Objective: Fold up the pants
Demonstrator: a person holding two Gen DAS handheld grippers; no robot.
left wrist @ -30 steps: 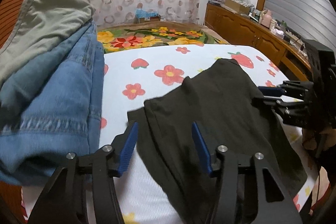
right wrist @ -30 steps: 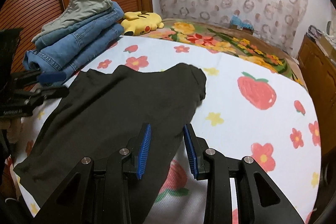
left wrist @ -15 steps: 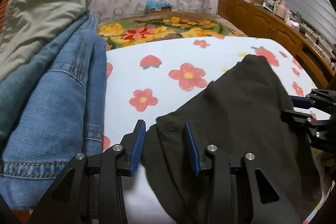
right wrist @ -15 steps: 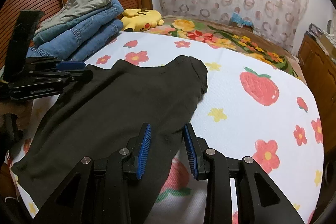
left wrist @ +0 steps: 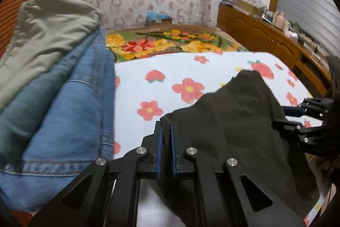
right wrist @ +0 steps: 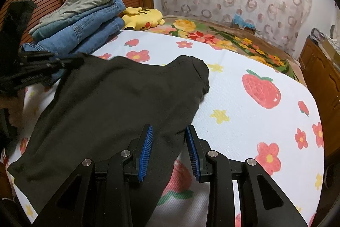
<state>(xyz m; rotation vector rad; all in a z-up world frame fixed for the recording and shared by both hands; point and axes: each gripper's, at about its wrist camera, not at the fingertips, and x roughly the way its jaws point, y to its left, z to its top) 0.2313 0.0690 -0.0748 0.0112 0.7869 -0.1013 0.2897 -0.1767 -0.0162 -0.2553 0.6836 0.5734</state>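
Black pants (left wrist: 233,120) lie spread on the flowered bed sheet (left wrist: 170,69). My left gripper (left wrist: 166,128) is shut on the near left corner of the pants, and a fold of black cloth is pinched between its blue pads. In the right wrist view the pants (right wrist: 116,103) stretch away to the left. Their near edge runs between the fingers of my right gripper (right wrist: 169,129), whose jaws stand apart without pressing on the cloth. The left gripper (right wrist: 78,62) shows at the pants' far left corner. The right gripper (left wrist: 280,115) shows at their right edge.
A stack of folded blue jeans with a grey-green garment on top (right wrist: 80,24) sits at the bed's left side, close to my left gripper. A yellow plush toy (right wrist: 144,18) lies behind the stack. A floral blanket (left wrist: 170,44) covers the far end. A wooden cabinet (left wrist: 265,42) runs along the right.
My left gripper's jaws have come together on the corner of the pants after sliding forward onto it. The right gripper has stayed where it was, equally wide.
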